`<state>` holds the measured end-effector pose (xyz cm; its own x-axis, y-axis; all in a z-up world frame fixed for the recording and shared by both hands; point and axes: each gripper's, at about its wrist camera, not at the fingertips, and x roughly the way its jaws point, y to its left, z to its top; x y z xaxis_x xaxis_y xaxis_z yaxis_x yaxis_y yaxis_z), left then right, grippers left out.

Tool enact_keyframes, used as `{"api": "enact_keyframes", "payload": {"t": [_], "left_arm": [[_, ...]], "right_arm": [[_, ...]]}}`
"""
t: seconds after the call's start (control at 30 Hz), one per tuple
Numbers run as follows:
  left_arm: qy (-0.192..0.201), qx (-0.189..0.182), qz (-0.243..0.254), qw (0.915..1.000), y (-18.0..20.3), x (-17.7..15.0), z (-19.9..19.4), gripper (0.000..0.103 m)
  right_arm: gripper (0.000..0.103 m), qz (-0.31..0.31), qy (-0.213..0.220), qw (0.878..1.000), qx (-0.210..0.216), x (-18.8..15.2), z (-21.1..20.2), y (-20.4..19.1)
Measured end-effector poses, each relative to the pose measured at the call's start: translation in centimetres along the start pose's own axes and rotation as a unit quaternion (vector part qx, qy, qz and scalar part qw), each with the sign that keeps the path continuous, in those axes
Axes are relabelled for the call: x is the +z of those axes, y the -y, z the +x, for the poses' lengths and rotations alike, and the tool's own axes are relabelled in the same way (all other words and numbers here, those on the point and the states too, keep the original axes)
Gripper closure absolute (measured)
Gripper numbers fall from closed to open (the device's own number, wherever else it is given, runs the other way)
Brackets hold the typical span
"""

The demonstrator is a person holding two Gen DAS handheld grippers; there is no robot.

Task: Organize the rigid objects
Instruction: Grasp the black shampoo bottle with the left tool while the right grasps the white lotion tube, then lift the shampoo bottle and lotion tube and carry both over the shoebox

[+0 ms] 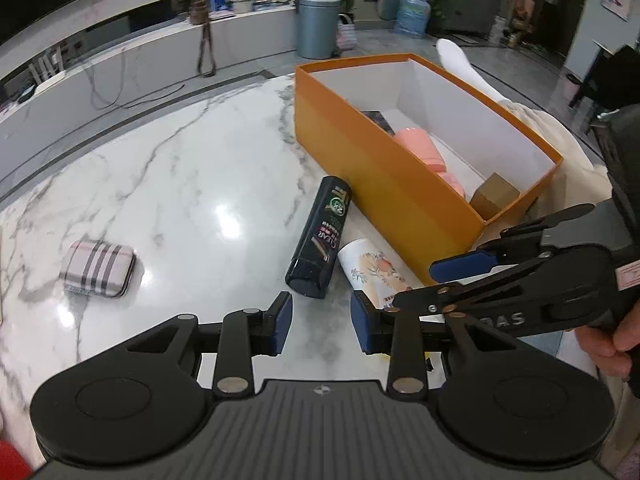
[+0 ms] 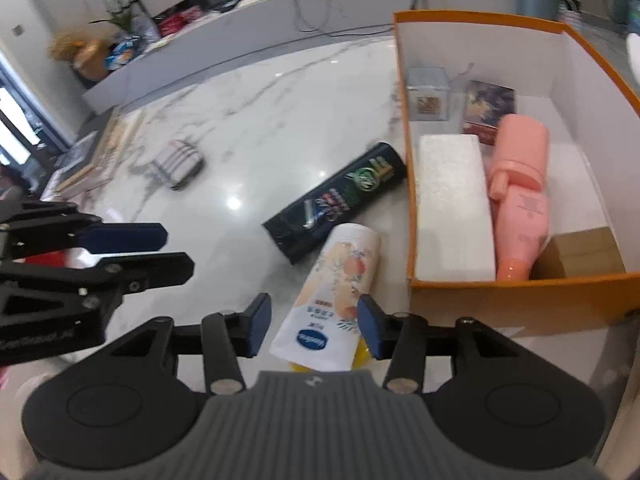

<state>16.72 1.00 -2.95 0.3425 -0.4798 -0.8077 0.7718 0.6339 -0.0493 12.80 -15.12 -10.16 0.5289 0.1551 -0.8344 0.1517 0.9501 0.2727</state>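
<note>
A white tube with a peach print (image 2: 340,276) lies on the marble table (image 1: 180,160) beside a black shampoo bottle (image 2: 340,196), both just left of the orange box (image 2: 520,300). My right gripper (image 2: 314,330) hovers over the tube's cap end. Its jaws are apart, straddling the tube without pressing on it. My left gripper (image 1: 320,322) stands open over bare marble, just short of the black bottle (image 1: 320,240) and white tube (image 1: 368,268). The right gripper (image 1: 424,284) reaches in from the right of it. A plaid case (image 1: 100,268) lies far left.
The orange box (image 1: 380,176) holds a pink bottle (image 2: 520,192), a white foam block (image 2: 452,208), a brown carton (image 2: 584,252), a clear cube (image 2: 428,94) and a dark packet (image 2: 490,108). Framed pictures (image 2: 100,152) lie at the table's left edge. A cream cloth (image 1: 560,140) lies behind the box.
</note>
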Motion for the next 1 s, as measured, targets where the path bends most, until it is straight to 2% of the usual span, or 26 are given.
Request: {"api": "enact_keyframes", "payload": {"t": [0.17, 0.5, 0.67, 0.8, 0.83, 0.9, 0.97, 1.0], "left_arm": [[-0.012, -0.012, 0.033, 0.9993, -0.2, 0.8, 2.0, 0.062], [-0.064, -0.034, 0.075, 0.9946, -1.5, 2.4, 7.8, 0.063], [-0.077, -0.053, 0.080, 0.9924, -1.7, 3.3, 9.8, 0.062], [-0.087, -0.052, 0.081, 0.9916, -1.7, 3.7, 11.1, 0.061], [-0.091, -0.053, 0.077, 0.9915, -1.8, 3.7, 11.3, 0.064], [-0.098, -0.059, 0.073, 0.9908, -1.8, 3.5, 11.4, 0.064], [-0.105, -0.050, 0.070, 0.9907, -1.6, 3.1, 11.0, 0.065], [-0.112, -0.047, 0.069, 0.9902, -1.6, 3.1, 10.8, 0.065]], "right_arm": [[0.055, 0.038, -0.012, 0.999, -0.019, 0.1, 1.4, 0.7], [0.055, 0.083, -0.040, 0.995, -0.023, 0.4, 4.1, 1.0], [0.054, 0.104, -0.053, 0.993, -0.018, 0.5, 4.9, 1.4], [0.056, 0.124, -0.057, 0.991, -0.014, 0.4, 5.4, 1.8], [0.057, 0.122, -0.057, 0.991, -0.016, 0.4, 5.3, 1.8], [0.064, 0.118, -0.058, 0.991, -0.015, 0.2, 5.3, 1.6], [0.083, 0.105, -0.059, 0.993, -0.013, 0.1, 5.4, 1.1], [0.087, 0.094, -0.061, 0.994, -0.011, 0.1, 5.4, 0.7]]}}
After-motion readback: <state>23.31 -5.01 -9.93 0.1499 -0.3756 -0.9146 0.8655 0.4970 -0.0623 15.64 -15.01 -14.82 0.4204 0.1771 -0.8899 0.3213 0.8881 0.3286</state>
